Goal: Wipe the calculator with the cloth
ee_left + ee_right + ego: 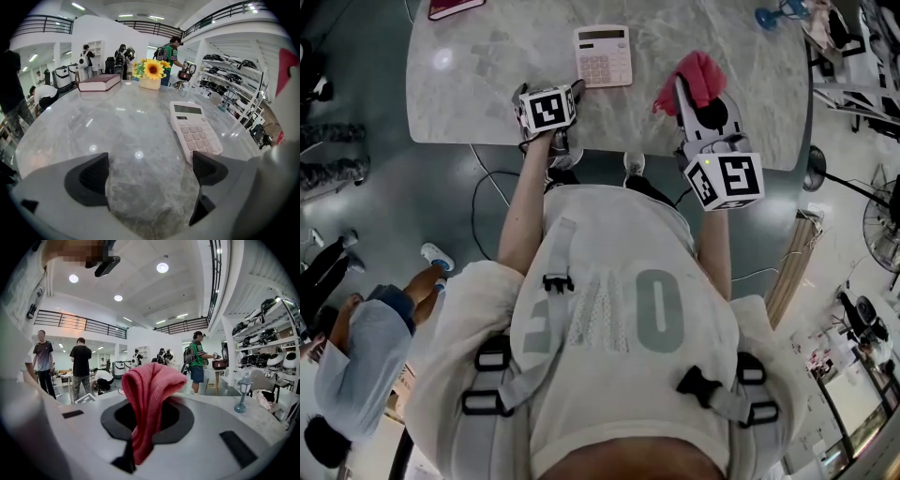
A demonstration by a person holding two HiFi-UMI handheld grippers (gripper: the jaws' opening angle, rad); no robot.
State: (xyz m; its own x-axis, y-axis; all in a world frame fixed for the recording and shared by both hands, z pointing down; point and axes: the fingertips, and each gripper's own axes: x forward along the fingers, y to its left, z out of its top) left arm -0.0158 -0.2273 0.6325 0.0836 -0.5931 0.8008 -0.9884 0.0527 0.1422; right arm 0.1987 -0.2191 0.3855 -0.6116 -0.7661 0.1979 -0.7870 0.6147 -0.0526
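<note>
A pale pink calculator (602,56) lies flat on the marble table (478,84), near its far middle. My left gripper (550,90) hovers low over the table just in front of it and slightly left. In the left gripper view the calculator (194,129) lies ahead to the right, and the left gripper (150,176) is open with only bare marble between its jaws. My right gripper (686,94) is to the right of the calculator, shut on a red-pink cloth (700,77). In the right gripper view the cloth (152,380) stands bunched up out of the right gripper (135,430), which is tilted upward.
A dark red book (99,82) and a vase of sunflowers (151,74) stand at the table's far side. A small blue object (772,16) sits at the far right. The table's near edge (609,150) runs just under both grippers. People stand around the room beyond.
</note>
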